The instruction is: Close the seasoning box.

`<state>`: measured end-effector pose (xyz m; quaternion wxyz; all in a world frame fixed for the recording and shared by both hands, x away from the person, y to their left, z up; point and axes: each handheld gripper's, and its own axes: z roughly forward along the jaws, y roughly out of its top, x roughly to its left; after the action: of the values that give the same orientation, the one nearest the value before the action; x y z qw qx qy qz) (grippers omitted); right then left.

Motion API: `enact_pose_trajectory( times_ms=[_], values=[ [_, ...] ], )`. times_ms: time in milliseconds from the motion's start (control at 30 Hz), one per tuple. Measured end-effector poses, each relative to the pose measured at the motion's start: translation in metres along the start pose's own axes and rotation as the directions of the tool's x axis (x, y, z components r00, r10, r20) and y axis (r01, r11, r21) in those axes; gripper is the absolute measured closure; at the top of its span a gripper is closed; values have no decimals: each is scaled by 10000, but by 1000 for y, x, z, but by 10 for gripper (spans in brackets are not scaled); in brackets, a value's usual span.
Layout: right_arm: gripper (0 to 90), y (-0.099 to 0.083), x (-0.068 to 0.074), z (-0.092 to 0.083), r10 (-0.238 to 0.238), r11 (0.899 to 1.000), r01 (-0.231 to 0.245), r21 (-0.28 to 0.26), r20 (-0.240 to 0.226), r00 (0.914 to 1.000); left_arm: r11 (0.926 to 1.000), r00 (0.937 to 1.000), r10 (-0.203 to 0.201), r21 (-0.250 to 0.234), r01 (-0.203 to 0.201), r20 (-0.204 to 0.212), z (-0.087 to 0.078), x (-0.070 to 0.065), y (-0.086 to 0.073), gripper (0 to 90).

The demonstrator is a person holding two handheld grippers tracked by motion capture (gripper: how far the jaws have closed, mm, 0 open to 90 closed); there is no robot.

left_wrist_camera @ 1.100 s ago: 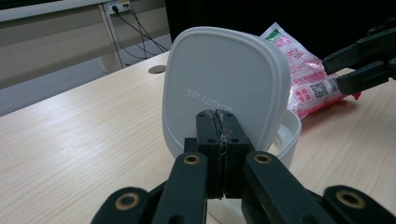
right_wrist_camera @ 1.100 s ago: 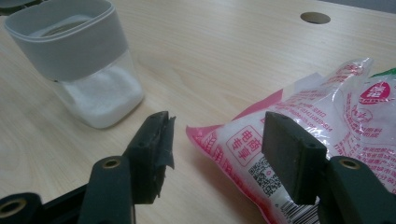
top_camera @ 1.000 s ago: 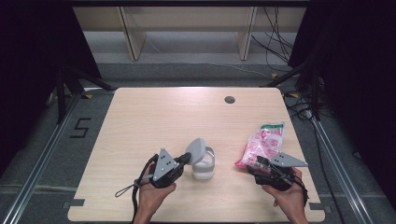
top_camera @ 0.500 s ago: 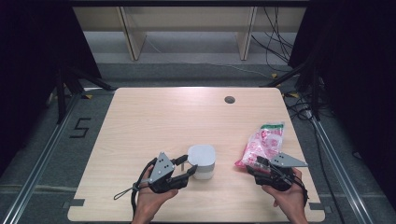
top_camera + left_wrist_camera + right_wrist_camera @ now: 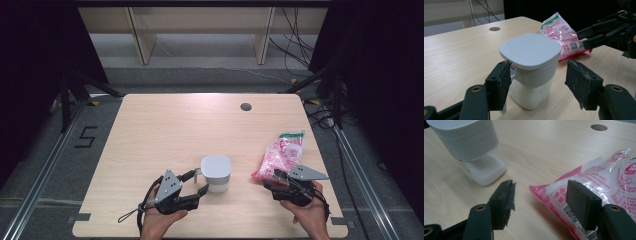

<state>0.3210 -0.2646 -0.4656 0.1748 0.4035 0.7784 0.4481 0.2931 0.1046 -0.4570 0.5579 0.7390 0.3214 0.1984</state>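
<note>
A white container (image 5: 216,173) with a flat square lid stands upright on the wooden table (image 5: 165,130), near its front edge. The clear lower part (image 5: 485,168) holds something white. My left gripper (image 5: 198,182) is just left of it. Its jaws have just been opening and now stand open on either side of the container (image 5: 531,65), pads (image 5: 499,86) not pressing. A pink and white plastic bag (image 5: 281,152) lies to the right. My right gripper (image 5: 276,177) is open at the bag's near corner (image 5: 554,192), which lies between the jaws.
A round hole (image 5: 245,106) sits in the table's far right part. Wooden shelf legs (image 5: 140,35) and loose cables (image 5: 295,45) are on the floor beyond the table. Metal rails (image 5: 350,165) run along both sides.
A second ago the container's lid stood tilted up at my shut left gripper. Now the lid lies flat, and the left jaws have opened and drawn back a little.
</note>
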Motion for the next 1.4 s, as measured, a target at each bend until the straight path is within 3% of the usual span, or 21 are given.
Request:
enact_pose_trajectory(
  times_ms=[33,100,267,300,333,400,433,600,667,800,833,867,900,933,967,1033,1100,1167,1233,1333,1400],
  values=[
    [396,0,-2,1,-393,9992,394,-113,86,9992,9998,9998,192,-3,-192,39,0,1,-1,347],
    [394,0,-1,0,-400,9992,401,-78,79,9992,9998,9998,-195,-41,195,1,0,-1,-4,344],
    [391,-2,1,1,-337,9994,337,-49,-78,9994,9998,9998,-156,97,157,-81,1,-5,-8,340],
    [391,-3,4,0,-13,10000,13,20,-95,10000,9999,9999,-120,26,120,-23,3,-5,-10,337],
    [391,-3,2,0,-317,9995,317,-30,-59,9995,9999,9999,118,56,-118,-21,4,-6,-11,336],
    [391,-4,1,-1,-342,9994,343,67,-97,9994,9992,9993,364,142,-364,6,5,-7,-13,333],
    [391,-4,2,0,-258,9997,257,-9,-172,9995,9998,10000,22,210,-21,-52,6,-10,-15,329],
    [390,-7,3,-2,-319,9994,319,107,-34,9995,9998,9999,-138,169,137,76,8,-14,-23,312],
    [390,-8,5,-2,-56,9999,57,112,-101,9999,9994,10000,-11,340,11,3,7,-14,-25,308],
    [388,-8,3,-3,-337,9994,338,35,-211,9992,9993,9999,-52,378,56,-86,7,-15,-29,302],
    [389,-8,3,-3,-403,9992,405,76,-226,9989,9987,9996,292,408,-290,-34,7,-14,-30,301],
    [389,-9,5,-4,-258,9996,259,102,-118,9996,9994,9997,238,266,-238,20,9,-14,-32,299],
    [388,-10,6,-4,-124,9999,126,70,-233,9997,9990,9999,-72,437,76,-83,8,-17,-33,298],
    [388,-10,6,-5,-123,9997,127,203,-218,9997,9991,10000,-54,417,57,-69,8,-18,-34,298],
    [387,-10,4,-4,-306,9995,308,76,-235,9993,9987,9997,249,434,-249,3,8,-16,-34,296],
    [386,-11,6,-4,-220,9997,222,93,-243,9995,9991,9999,-80,422,85,-110,8,-18,-36,295],
    [385,-12,6,-3,-387,9992,389,88,-282,9989,9994,9998,-119,314,123,-137,8,-18,-37,293],
    [384,-12,9,-4,-29,9996,37,291,-284,9996,9993,9998,-76,355,82,-172,9,-19,-38,289],
    [383,-12,6,-4,-522,9985,526,173,-241,9983,9989,9999,34,458,-27,-156,8,-20,-39,288],
    [383,-14,9,-4,-228,9996,234,155,-384,9990,9994,9997,-11,340,18,-225,9,-22,-42,288],
    [380,-14,8,-4,-370,9993,374,86,-436,9984,9986,9992,317,430,-307,-233,9,-22,-45,288]
  ],
)
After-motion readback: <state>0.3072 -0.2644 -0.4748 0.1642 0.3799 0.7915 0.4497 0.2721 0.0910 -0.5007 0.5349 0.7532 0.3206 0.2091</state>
